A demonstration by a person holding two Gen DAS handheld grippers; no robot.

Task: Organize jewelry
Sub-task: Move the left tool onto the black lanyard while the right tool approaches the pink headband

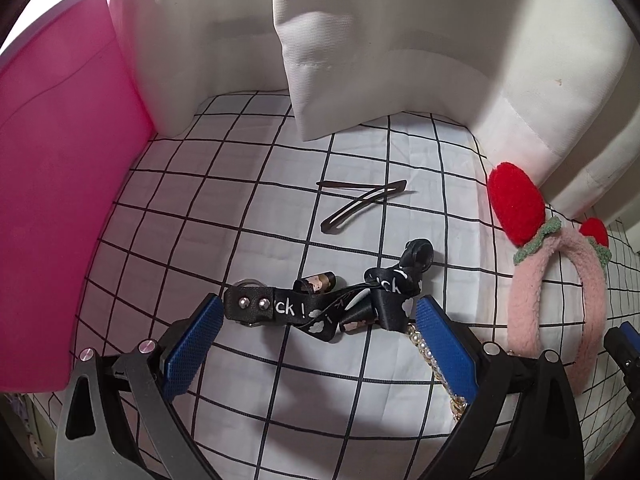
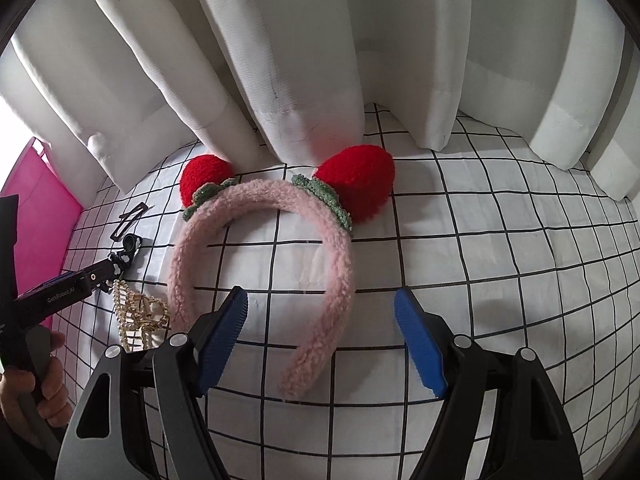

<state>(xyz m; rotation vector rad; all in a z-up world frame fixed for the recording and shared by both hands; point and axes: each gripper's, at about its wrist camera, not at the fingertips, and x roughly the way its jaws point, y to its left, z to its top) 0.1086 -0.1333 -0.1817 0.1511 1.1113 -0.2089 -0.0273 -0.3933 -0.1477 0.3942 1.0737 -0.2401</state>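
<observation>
1. White curtains (image 2: 280, 60) hang behind a bed sheet (image 2: 500, 240) with a black grid, and a pink box (image 1: 60, 180) fills the left side of the left wrist view. That's the whole setup.
2. Left gripper (image 1: 318, 312): jaws wide apart, holding nothing. The black printed strap (image 1: 320, 304) lies right between the blue pads, long axis running left to right across the gap, so the pads are at its ends rather than its sides.
3. Right gripper (image 2: 322, 312): also wide open and empty. One leg of the fuzzy pink headband (image 2: 260, 248) sits between its pads, running from lower centre up the frame, with the red strawberry ears at the top near the curtain.
4. Just beside the strap, a pearl chain (image 1: 432, 364) passes under the left gripper's right pad.
5. Further up, two brown hair clips (image 1: 360, 200) lie well clear.
6. My guess: each hand takes what's under it, and the strap probably needs a wrist turn first.
</observation>
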